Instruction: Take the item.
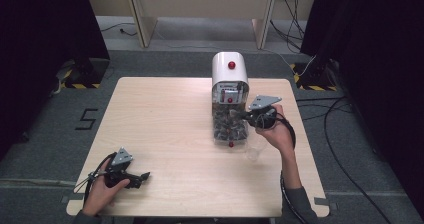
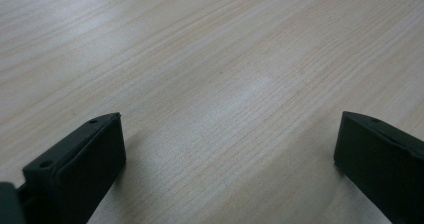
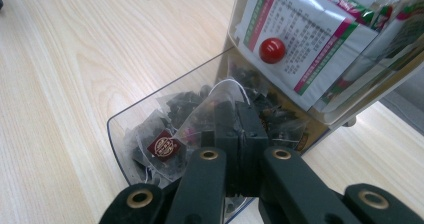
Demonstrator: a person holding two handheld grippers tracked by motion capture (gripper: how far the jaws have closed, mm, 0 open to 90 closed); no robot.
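Note:
A white-topped tea dispenser [image 1: 229, 73] with red knobs stands at the table's far middle. Its clear drawer [image 1: 230, 132] is pulled out toward me and holds several dark pyramid tea bags. My right gripper [image 1: 240, 115] reaches into the drawer from the right. In the right gripper view the drawer rim [image 3: 150, 103] is in front, and the right gripper [image 3: 238, 115] is shut on a mesh tea bag [image 3: 202, 115] with its white thread between the jaws. My left gripper [image 1: 144, 177] rests open on the near left of the table, with bare wood between its jaws [image 2: 227, 134].
A clear plastic cup [image 1: 253, 152] stands just right of the drawer's front, under my right wrist. Packets with red and green print [image 3: 310, 34] fill the dispenser's upper compartment behind a red knob [image 3: 272, 50]. The wooden table [image 1: 165, 124] is bare on its left half.

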